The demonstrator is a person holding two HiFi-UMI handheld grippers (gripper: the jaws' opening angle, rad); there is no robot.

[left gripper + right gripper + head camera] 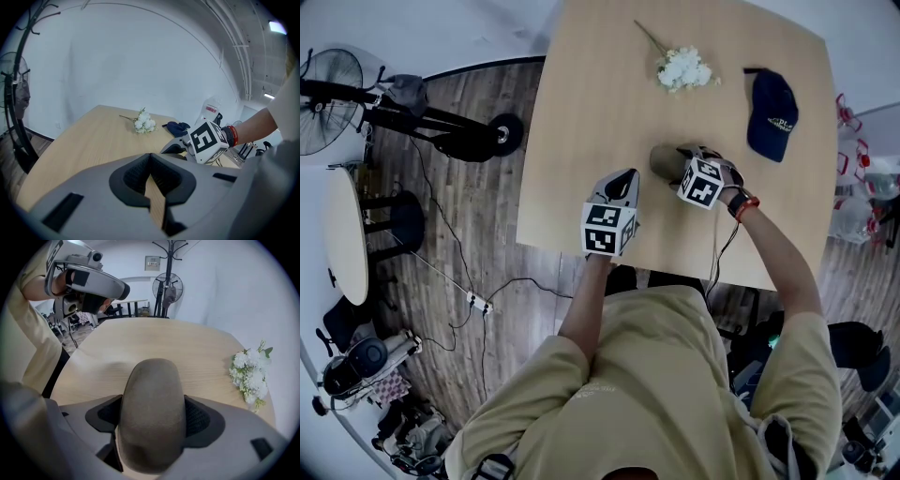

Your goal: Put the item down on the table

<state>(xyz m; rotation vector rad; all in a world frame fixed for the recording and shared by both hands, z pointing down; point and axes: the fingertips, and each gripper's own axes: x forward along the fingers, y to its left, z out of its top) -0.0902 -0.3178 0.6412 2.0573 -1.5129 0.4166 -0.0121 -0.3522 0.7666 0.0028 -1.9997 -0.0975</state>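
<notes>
A brown, felt-like oval item (151, 408) sits between the jaws of my right gripper (151, 420), which is shut on it. In the head view the item (662, 161) is low over the middle of the wooden table (581, 112), sticking out left of the right gripper (677, 165); whether it touches the wood cannot be told. My left gripper (625, 180) hovers near the table's front edge, left of the item, shut with nothing in it. In the left gripper view its jaws (150, 161) meet at the tip, and the right gripper's marker cube (206, 140) shows ahead.
White flowers (682, 68) lie at the table's far side, with a dark blue cap (771, 112) to their right. A fan (323, 98) and a round side table (342, 234) stand on the floor to the left, with cables between them.
</notes>
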